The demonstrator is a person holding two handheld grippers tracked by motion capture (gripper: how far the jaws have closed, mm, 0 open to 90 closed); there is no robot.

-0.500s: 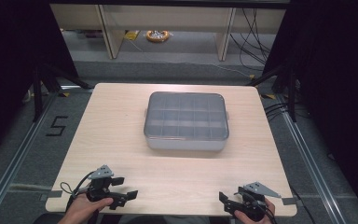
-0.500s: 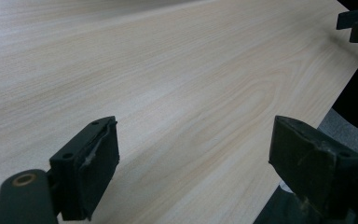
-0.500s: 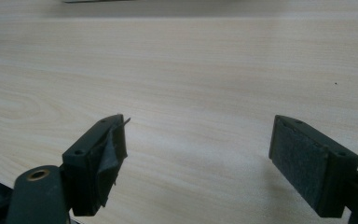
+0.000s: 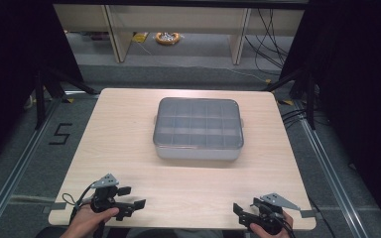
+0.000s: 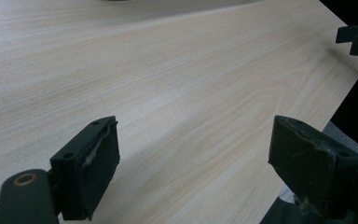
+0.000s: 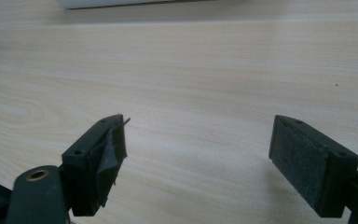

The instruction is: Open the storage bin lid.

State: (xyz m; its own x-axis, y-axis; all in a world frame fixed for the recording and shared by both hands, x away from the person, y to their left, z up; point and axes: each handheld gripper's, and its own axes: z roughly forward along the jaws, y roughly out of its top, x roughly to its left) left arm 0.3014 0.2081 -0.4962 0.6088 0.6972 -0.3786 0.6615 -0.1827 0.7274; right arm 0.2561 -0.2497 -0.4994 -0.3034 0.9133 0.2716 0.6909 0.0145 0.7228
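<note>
**High view: both grippers idle at near edge, box at bench centre**

High view, fixed camera. Landmark for all positions: the grey lidded box (image 4: pixel 197 129). It sits flat on the light wood bench (image 4: pixel 119 134), about mid-width and a little toward the far side. Lid is clear; a grid of compartments shows through it. Whether anything lies in the compartments cannot be told at this size. A small tab sticks out at each short end of the box.

Left gripper (image 4: pixel 131 197): well apart from the box, toward the near-left corner of the bench, held in the person's left hand (image 4: pixel 90 220). Jaws spread, nothing between them, pointing to the right along the near edge. Grey three-cornered plate on top.

Right gripper (image 4: pixel 243 212): well apart from the box, toward the near-right corner, in the right hand (image 4: pixel 267 229). Jaws spread, nothing between them, pointing left toward the other gripper.

Left gripper view: own jaws wide apart over bare wood grain; pad (image 5: pixel 103 161) on the left jaw looks worn at its edge. The other gripper's jaw tips show at the top right, beyond the bench edge.

Right gripper view: jaws wide apart over bare wood; left pad (image 6: pixel 111 154) frayed and peeling. Pale lower edge of the box (image 6: pixel 121 3) at the top of the frame, far from the jaws.

Floor beyond the box: a yellow ring-shaped object (image 4: pixel 167 37), too small to tell.
</note>
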